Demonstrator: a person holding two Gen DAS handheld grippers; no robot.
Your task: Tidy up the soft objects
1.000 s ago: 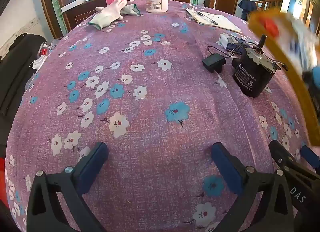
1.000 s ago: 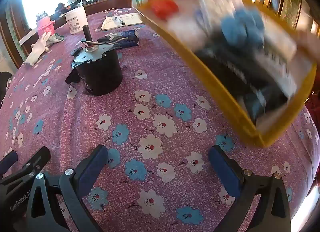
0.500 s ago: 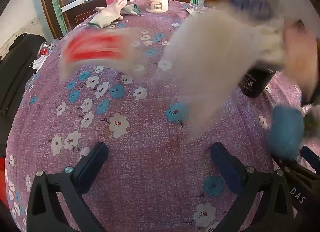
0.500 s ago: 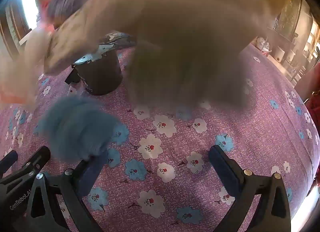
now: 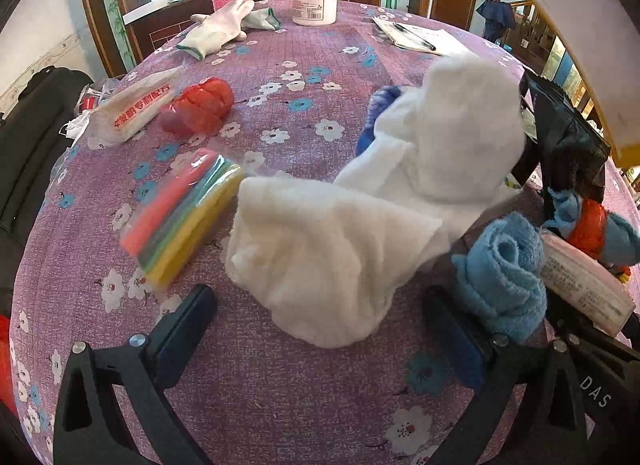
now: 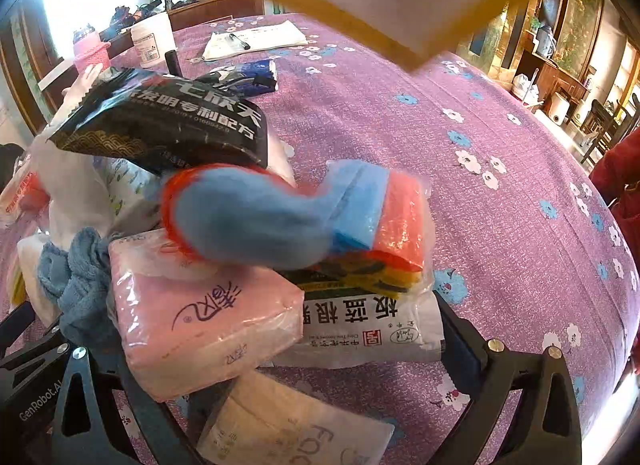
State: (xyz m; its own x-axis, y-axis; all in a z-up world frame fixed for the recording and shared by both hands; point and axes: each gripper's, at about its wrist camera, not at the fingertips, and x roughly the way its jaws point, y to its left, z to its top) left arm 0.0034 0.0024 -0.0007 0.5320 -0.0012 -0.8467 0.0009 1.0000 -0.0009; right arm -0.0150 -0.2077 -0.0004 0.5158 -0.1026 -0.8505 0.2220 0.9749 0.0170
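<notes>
A second ago the table [image 5: 280, 405] lay bare before us; now the yellow-rimmed bin [image 6: 400, 41] tips overhead and the soft things lie dumped — sorting can begin. Our left gripper [image 5: 320, 329] gapes empty, white wadding [image 5: 332, 245] between its jaws; our right gripper [image 6: 256, 349] gapes empty too — pink tissue pack [image 6: 200, 317] between its jaws.

Yellow bin [image 5: 624, 145] now tipped overhead; white wadding [image 5: 360, 225], sponge pack [image 5: 180, 217], pink tissues [image 6: 200, 305] dumped onto tablecloth [image 5: 280, 385].
</notes>
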